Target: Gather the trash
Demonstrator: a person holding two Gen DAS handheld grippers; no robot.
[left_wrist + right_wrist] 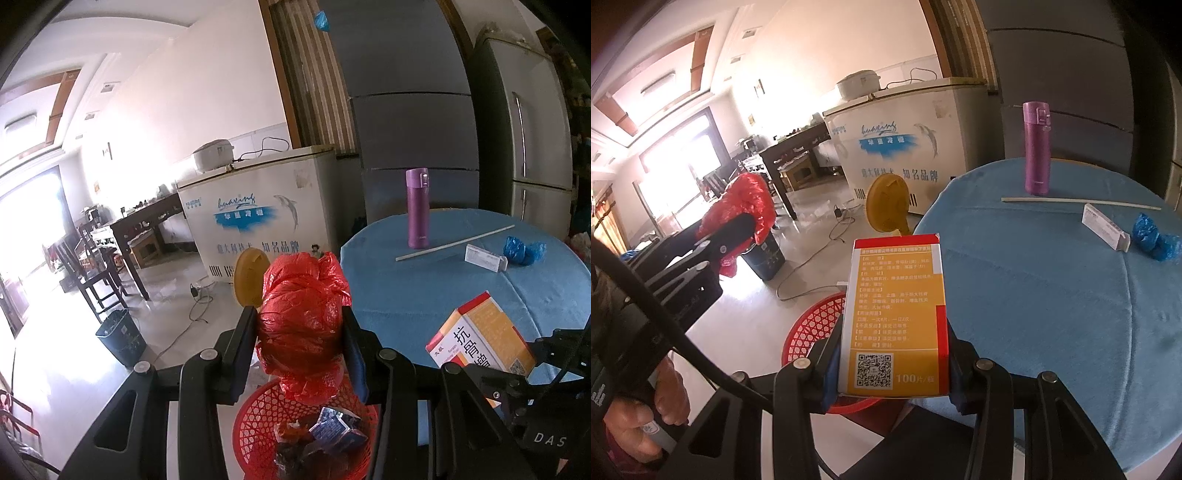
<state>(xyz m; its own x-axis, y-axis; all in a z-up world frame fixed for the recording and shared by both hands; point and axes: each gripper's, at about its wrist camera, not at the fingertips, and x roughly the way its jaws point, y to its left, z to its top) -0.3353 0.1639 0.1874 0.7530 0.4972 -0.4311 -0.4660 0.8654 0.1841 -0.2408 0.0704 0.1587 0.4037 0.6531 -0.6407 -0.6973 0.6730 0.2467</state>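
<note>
The left gripper (301,321) is clenched on a crumpled red plastic bag (301,314), held directly above a red woven plastic basket (258,424) that already contains a small blue-and-white carton and darker scraps. The right gripper (890,350) grasps an upright orange-and-red cardboard medicine box (897,317) by its sides, at the near edge of the round table with the blue cloth (1052,295), the basket's rim (812,328) showing just below and to the left. The step in hand looks like the drop: both pieces of trash are lifted and close to the basket. The bag appears to need only a release; the box likely has to travel left, clear of the table edge, before its grip opens. Farther back on the cloth stand a purple insulated flask (1037,147), a long white stick (1078,201), a small white box (1106,227) and a crumpled blue plastic wad (1152,238), the last three probably still to be collected.
</note>
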